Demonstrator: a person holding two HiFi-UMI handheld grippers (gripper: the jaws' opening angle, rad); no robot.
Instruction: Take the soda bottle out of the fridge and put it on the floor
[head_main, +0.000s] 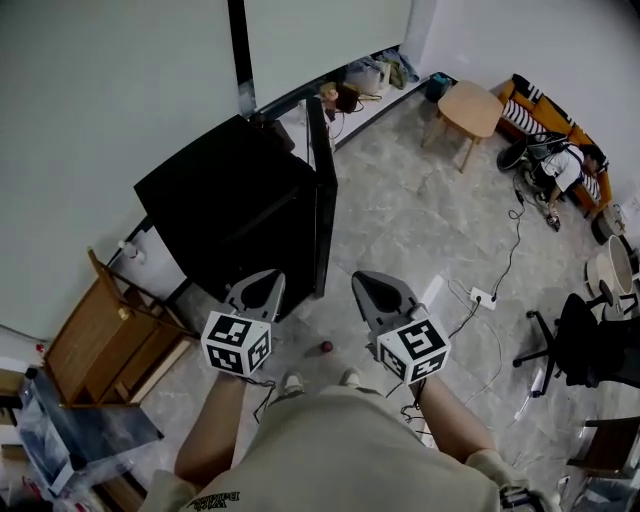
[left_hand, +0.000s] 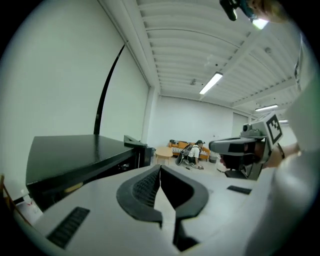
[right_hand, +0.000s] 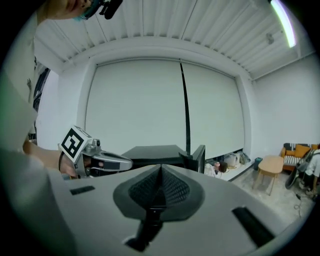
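Below the black fridge, lower centre: both tongs closed, empty.
Side by side, the left gripper and right gripper have jaws pressed together; the soda bottle is not visible in any view.

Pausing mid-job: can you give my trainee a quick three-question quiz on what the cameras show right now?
1. True or false: the left gripper is holding something.
2. The right gripper's jaws are: A) wide apart, B) together and empty, C) clamped on a handle.
3. Fill in: the door of the black fridge stands ____.
Key: 1 false; 2 B; 3 open.
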